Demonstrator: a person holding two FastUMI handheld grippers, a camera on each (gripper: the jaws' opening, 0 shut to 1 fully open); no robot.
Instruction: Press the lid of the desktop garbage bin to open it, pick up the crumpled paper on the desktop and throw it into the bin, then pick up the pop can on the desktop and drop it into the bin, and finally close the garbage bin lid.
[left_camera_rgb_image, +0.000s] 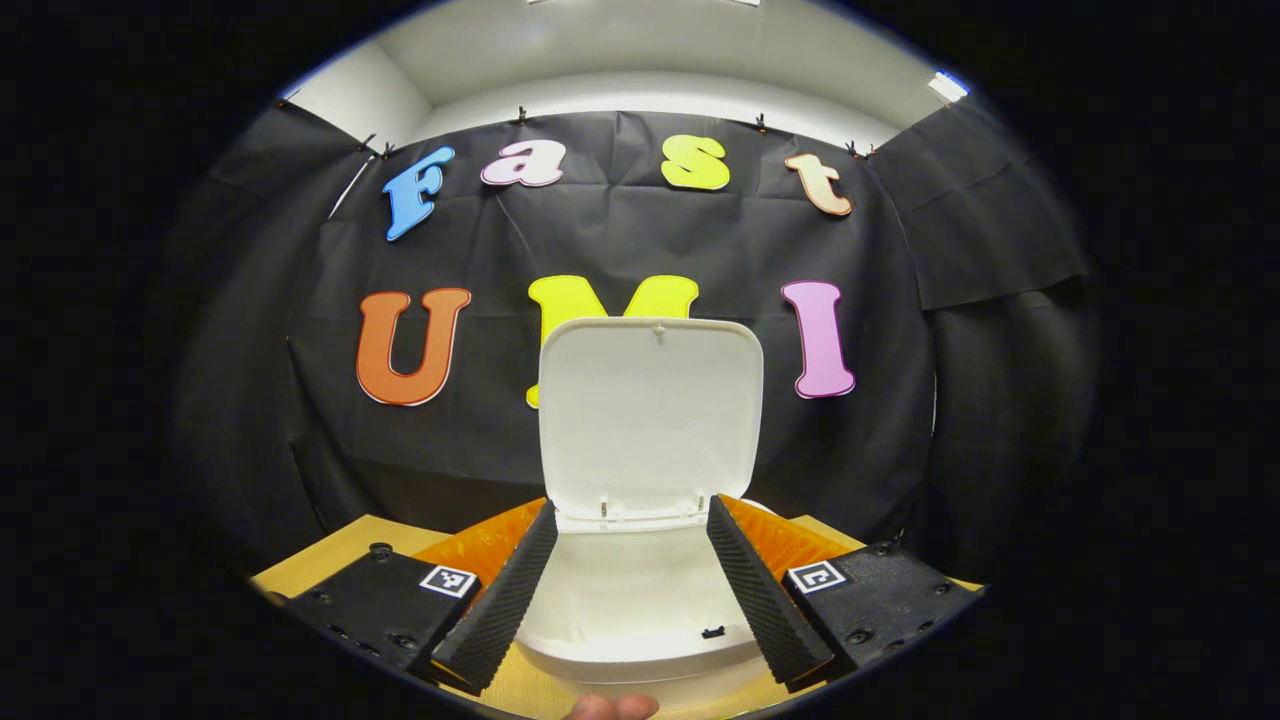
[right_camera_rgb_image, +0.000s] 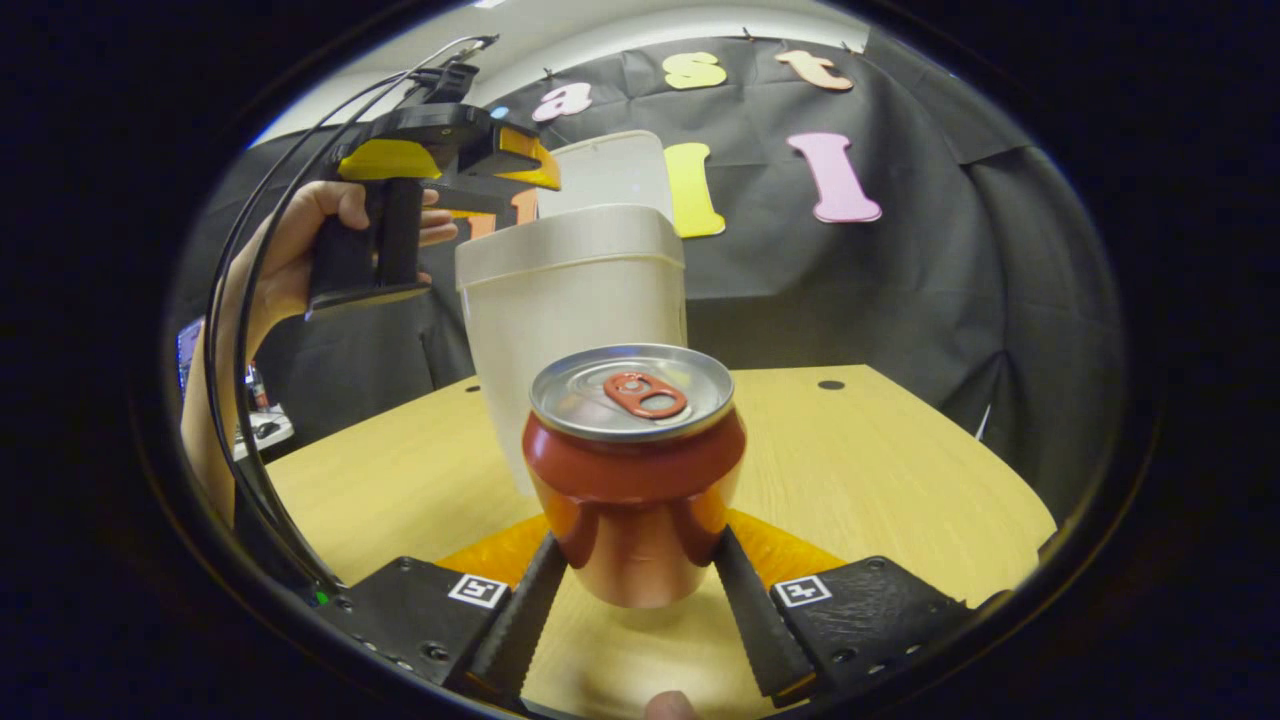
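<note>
Holding the pop can (right_camera_rgb_image: 634, 470) upright, clamped in my right gripper (right_camera_rgb_image: 636, 600) clear of the counter (right_camera_rgb_image: 880, 470), for dropping into the bin (right_camera_rgb_image: 575, 300); my left gripper (left_camera_rgb_image: 630, 590) waits wide open, empty, over its raised lid (left_camera_rgb_image: 650, 410).

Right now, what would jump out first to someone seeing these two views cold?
The red pop can, upright and lifted off the wooden table, held between the right gripper fingers, front and centre in the right gripper view. Behind it stands the white desktop garbage bin, its lid raised upright; the left gripper hangs open over the bin's mouth, held by a hand.
</note>
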